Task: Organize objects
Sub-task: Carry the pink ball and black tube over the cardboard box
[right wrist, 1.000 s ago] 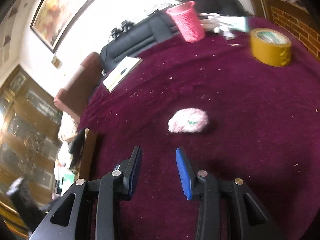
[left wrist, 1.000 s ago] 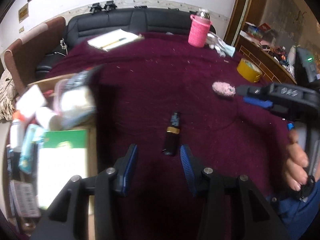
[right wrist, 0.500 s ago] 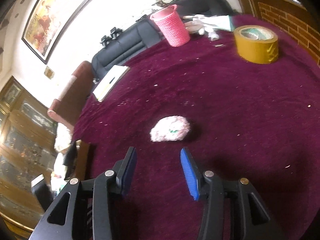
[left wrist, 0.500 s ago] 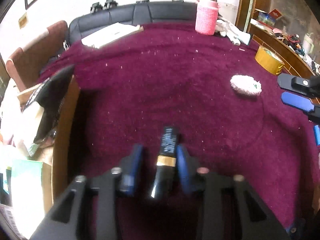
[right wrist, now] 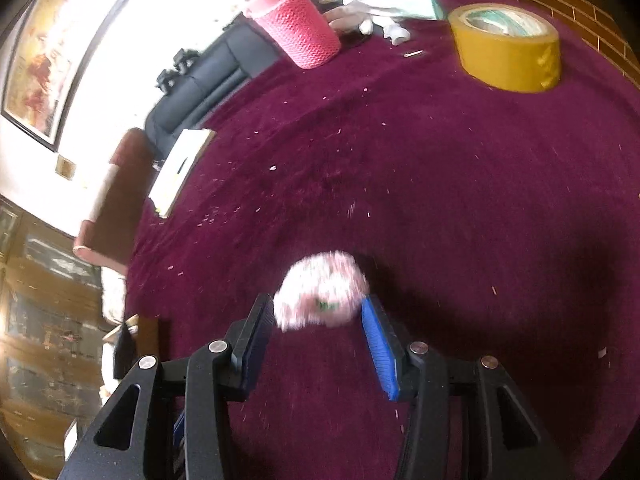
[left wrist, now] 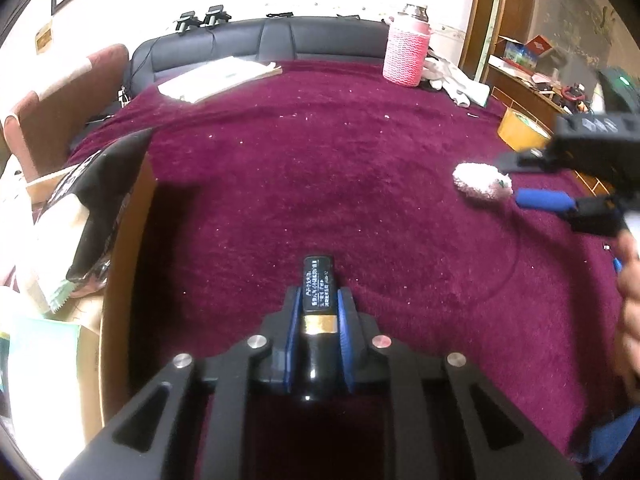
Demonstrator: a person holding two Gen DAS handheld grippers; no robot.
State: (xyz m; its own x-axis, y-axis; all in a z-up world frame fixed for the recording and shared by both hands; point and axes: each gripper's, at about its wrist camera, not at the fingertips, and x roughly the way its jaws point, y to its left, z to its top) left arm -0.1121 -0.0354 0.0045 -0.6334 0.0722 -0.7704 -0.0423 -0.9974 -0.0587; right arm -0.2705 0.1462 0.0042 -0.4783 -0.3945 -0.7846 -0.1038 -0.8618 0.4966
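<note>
On maroon surface [left wrist: 360, 168]: left claw [left wrist: 319, 312] gripping black tube [left wrist: 318, 320] with gold band, jaws having just been closing onto it, pads pressing both sides, tube tip sticking out forward. Right claw [right wrist: 320, 320] standing released, straddling pink fluffy ball [right wrist: 322, 290], pads not clearly pressing. Ball lying on surface, blurred. Yellow tape roll [right wrist: 508, 46], pink knitted cup [right wrist: 298, 26] sitting well apart, far side.
</note>
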